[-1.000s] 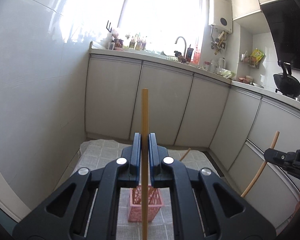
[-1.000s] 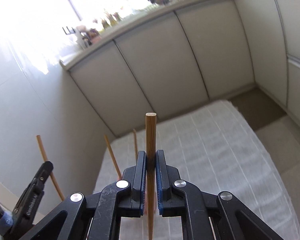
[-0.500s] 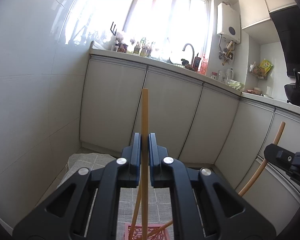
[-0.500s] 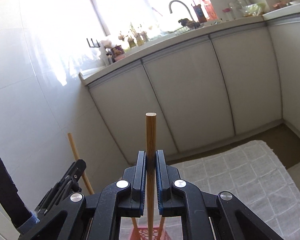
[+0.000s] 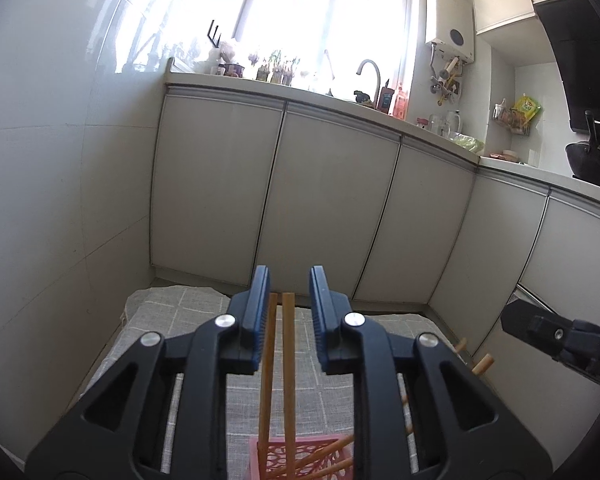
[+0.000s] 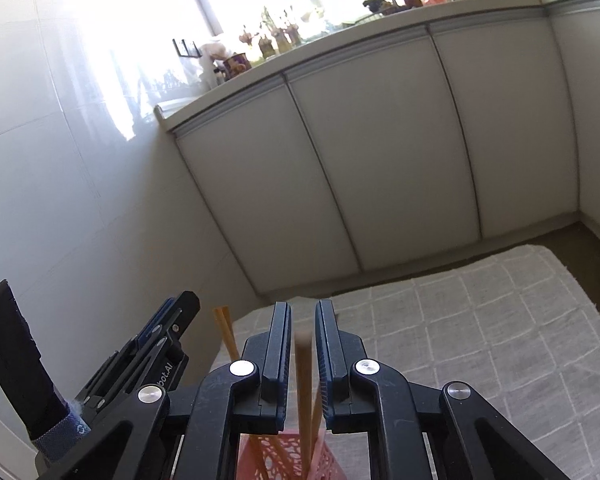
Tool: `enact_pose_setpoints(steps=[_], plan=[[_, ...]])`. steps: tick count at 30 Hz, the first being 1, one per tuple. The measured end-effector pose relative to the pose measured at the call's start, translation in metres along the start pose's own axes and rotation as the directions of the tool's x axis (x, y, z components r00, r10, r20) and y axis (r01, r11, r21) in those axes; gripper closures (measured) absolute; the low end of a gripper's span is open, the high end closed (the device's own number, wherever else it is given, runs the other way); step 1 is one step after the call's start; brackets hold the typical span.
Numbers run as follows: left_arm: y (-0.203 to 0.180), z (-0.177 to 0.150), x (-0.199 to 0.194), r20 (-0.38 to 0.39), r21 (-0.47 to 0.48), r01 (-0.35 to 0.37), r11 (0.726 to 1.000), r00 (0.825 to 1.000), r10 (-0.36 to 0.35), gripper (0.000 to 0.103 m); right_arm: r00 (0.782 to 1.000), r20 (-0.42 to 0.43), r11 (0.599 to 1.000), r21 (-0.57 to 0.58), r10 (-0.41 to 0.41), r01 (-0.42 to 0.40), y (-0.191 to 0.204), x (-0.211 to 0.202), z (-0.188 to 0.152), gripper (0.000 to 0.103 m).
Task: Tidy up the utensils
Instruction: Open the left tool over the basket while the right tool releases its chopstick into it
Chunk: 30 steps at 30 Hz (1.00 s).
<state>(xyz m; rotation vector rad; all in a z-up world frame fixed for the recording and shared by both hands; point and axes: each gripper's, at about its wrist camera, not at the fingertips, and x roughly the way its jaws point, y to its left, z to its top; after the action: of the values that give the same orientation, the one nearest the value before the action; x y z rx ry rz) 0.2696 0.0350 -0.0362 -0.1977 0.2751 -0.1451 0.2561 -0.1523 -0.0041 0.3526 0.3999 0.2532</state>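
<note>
A pink lattice utensil basket (image 5: 304,456) stands on a grey checked cloth (image 5: 180,320) right below both grippers. Several wooden chopsticks (image 5: 288,360) stand or lean in it. My left gripper (image 5: 289,312) is open above the basket, two chopsticks standing loose between its jaws. My right gripper (image 6: 303,340) is open too, a blurred chopstick (image 6: 303,380) loose between its jaws, its lower end in the basket (image 6: 292,460). The left gripper also shows in the right wrist view (image 6: 156,344), and the right gripper's side in the left wrist view (image 5: 560,336).
White kitchen cabinets (image 5: 320,208) run along the far side and right. A tiled wall (image 5: 60,200) stands close on the left. The counter holds a tap (image 5: 370,76), bottles and a black wok (image 5: 592,160).
Both grippers have opened and let go of their chopsticks, which have dropped down into the pink basket. Both grippers have come closer together above the basket.
</note>
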Motion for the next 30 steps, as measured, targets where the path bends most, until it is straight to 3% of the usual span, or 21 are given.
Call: enact_pose_setpoints(steps=[7, 19, 21, 30], plan=[[0.004, 0.005, -0.015, -0.044, 0.012, -0.018, 1.000, 0.999, 0.018, 0.071, 1.000, -0.007, 0.999, 0.033, -0.004, 0.004, -0.003, -0.017, 0.007, 0.079], [0.009, 0.002, -0.073, -0.207, 0.026, -0.061, 0.998, 0.976, 0.065, 0.035, 0.987, -0.094, 0.988, 0.070, -0.133, 0.140, -0.029, -0.083, 0.002, 0.054], [0.008, -0.002, -0.081, -0.249, 0.025, -0.064, 0.998, 0.966, 0.068, 0.027, 0.982, -0.112, 0.983, 0.083, -0.154, 0.164, -0.038, -0.096, -0.003, 0.050], [-0.015, -0.031, -0.106, -0.442, 0.059, -0.044, 0.997, 0.895, 0.065, 0.018, 0.938, -0.255, 0.953, 0.128, -0.237, 0.275, -0.075, -0.138, -0.036, 0.032]])
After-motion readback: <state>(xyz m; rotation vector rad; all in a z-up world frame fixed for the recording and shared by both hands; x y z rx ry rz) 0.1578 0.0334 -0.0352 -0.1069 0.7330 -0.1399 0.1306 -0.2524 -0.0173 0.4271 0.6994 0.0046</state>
